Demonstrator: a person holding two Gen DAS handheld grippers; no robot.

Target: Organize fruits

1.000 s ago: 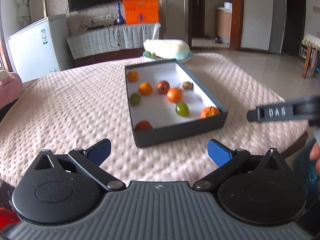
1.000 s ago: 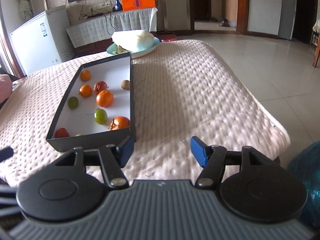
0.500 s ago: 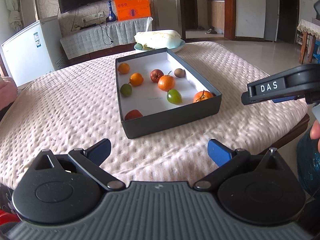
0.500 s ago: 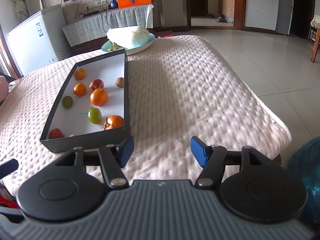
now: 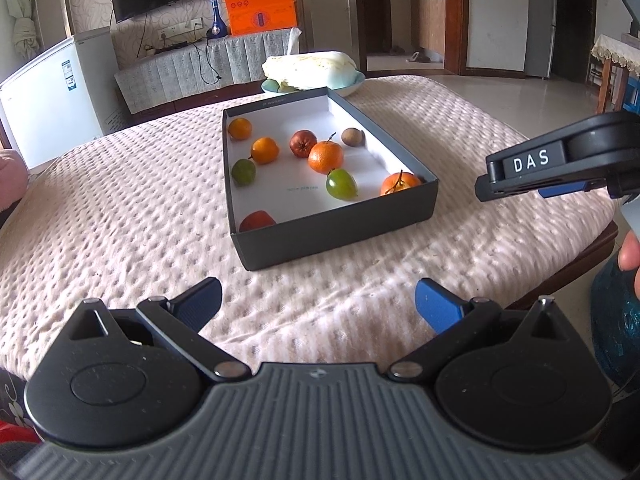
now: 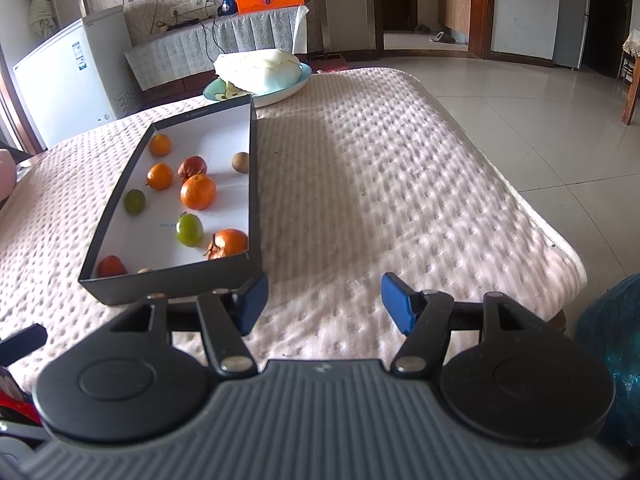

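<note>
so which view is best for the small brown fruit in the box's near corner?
Right wrist. It shows the small brown fruit peeking over the near wall of the box, beside the red fruit. In the left wrist view that wall hides it.

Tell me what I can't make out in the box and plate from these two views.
- Red fruit, left wrist view: lower part hidden by the box front wall.
- Small brownish piece, right wrist view: mostly behind that wall.
- Plate contents: under the white bundle.
</note>
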